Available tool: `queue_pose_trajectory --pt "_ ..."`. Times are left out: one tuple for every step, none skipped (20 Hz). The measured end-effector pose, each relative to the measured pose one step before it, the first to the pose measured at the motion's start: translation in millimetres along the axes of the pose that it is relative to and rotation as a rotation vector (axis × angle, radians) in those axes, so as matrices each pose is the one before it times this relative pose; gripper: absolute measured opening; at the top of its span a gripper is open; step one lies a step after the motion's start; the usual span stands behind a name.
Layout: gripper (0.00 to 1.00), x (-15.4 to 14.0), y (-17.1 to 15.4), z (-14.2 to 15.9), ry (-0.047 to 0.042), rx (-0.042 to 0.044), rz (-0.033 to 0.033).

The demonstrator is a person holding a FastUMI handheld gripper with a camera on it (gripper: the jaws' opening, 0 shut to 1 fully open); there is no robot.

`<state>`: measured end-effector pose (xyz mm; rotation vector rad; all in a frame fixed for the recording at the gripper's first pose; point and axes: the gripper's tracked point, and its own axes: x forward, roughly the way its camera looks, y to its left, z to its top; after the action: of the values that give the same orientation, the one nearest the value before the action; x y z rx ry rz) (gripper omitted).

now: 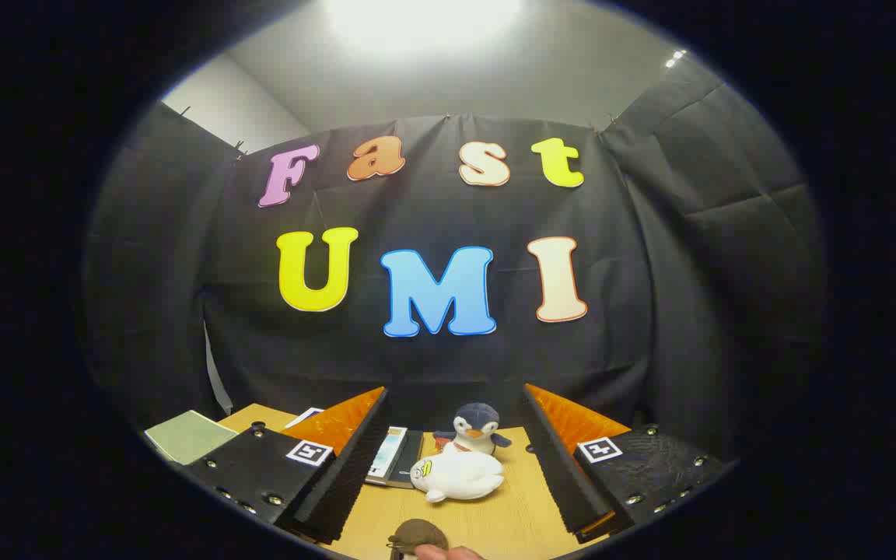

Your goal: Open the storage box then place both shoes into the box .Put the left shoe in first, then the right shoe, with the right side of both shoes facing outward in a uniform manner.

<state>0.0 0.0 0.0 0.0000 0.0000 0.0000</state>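
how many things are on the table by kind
Soft toys: 2, a penguin and a white seal, between the open tool's fingers
Books or booklets: 3
Brown round object: 1, under a fingertip
Total: 6

Black cloth hangs in creased panels as the booth's back wall and wraps around both sides. Above it, a pale grey wall rises to a bright overhead light that washes out the top. Below the cloth, a light wood-grain counter runs to the far edge, meeting the cloth.
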Motion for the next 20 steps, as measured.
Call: queue_pose_trajectory --pt "0.99 0.96 0.22 3.65 -0.01532 -0.00812 -0.02164" --pt "0.99 -1.70 3.63 4.19 -0.00315 -0.00217 -0.01734" --pt "0.99 -4.15 5.06 0.72 -0.00604 0.00486 -0.00788" --pt "0.99 -3.10 5.97 3.59 -0.01061 0.00487 0.00255" --pt "0.99 -2.83 4.45 2.69 -0.00348 -0.00468 0.00291" --pt "0.99 -1.90 2.84 -1.04 0.00917 -0.01218 -0.00882" --pt "0.99 -2.33 -0.46 -2.82 0.00567 -0.00975 -0.01192" --pt "0.99 -2.68 3.48 1.29 -0.00035 -0.00193 -0.01059" --pt "0.99 -2.89 3.92 0.66 -0.00079 0.00335 -0.00489" --pt "0.99 -2.28 2.93 -0.82 0.00096 -0.00056 -0.00832" --pt "0.99 -3.15 1.77 1.13 -0.00313 -0.00327 -0.00773" --pt "0.99 -2.71 1.92 0.95 -0.00372 -0.00059 -0.00637" --pt "0.99 -2.08 3.12 0.54 -0.00456 0.00144 -0.00118" --pt "0.99 -1.26 1.60 -1.93 -0.00059 -0.00181 0.00029" --pt "0.99 -0.25 2.48 -2.62 0.00704 -0.00481 0.00498" --pt "0.99 0.84 3.21 -2.19 0.00080 -0.00152 0.01156" --pt "0.99 0.90 3.03 -0.23 -0.00283 0.00068 0.01291" --pt "0.99 2.21 1.71 -3.78 0.00664 -0.00356 0.01411" --pt "0.99 1.27 0.61 -2.92 0.00295 -0.00677 0.00934" --pt "0.99 2.43 -0.10 -0.67 -0.00122 -0.00246 0.00666"
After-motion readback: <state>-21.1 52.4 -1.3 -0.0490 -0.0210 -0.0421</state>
